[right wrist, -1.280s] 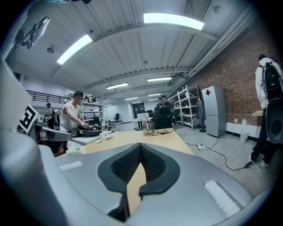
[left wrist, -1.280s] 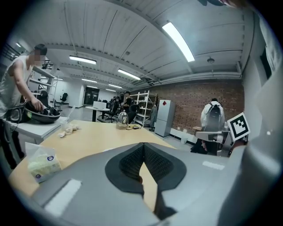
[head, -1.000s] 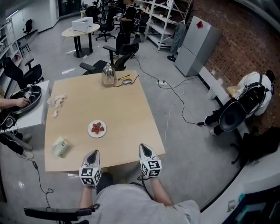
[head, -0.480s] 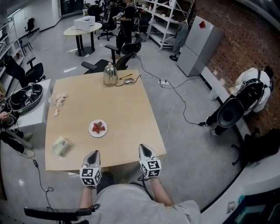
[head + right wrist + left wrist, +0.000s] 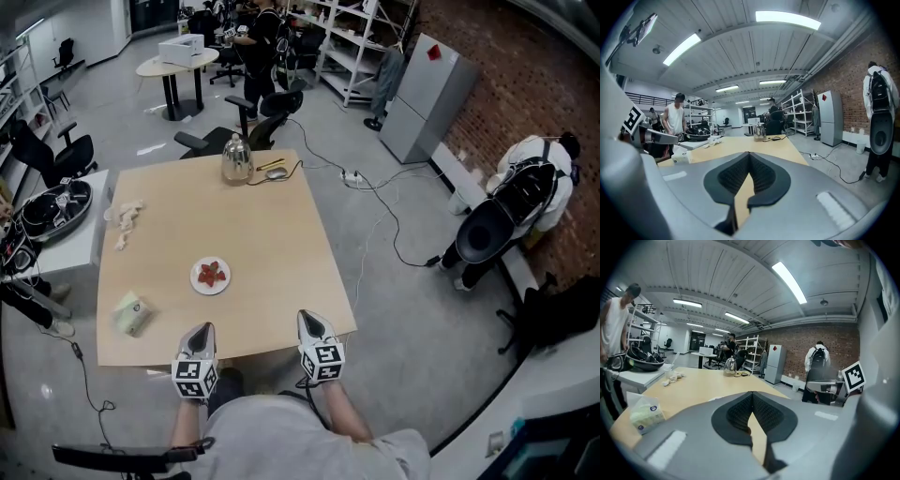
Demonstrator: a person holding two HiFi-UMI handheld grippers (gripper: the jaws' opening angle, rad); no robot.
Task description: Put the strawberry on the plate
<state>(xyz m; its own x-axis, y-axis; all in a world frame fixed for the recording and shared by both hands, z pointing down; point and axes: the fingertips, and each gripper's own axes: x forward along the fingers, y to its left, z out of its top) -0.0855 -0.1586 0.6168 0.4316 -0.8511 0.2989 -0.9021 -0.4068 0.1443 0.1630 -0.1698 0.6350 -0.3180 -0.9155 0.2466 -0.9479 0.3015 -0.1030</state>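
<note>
— Where is the strawberry?

— I see the strawberry (image 5: 212, 273) lying on the white plate (image 5: 196, 284), out on the table (image 5: 272, 216). It looks like a few red bits, but they are too small for me to count.

— Are you holding anything?

— No. My left hand-held gripper (image 5: 199, 328) and my right hand-held gripper (image 5: 308, 317) are both pressed together with nothing in them. They sit at the near edge of the table, well apart from the plate.

— So what is left?

— I think nothing. The job looks done.
</note>
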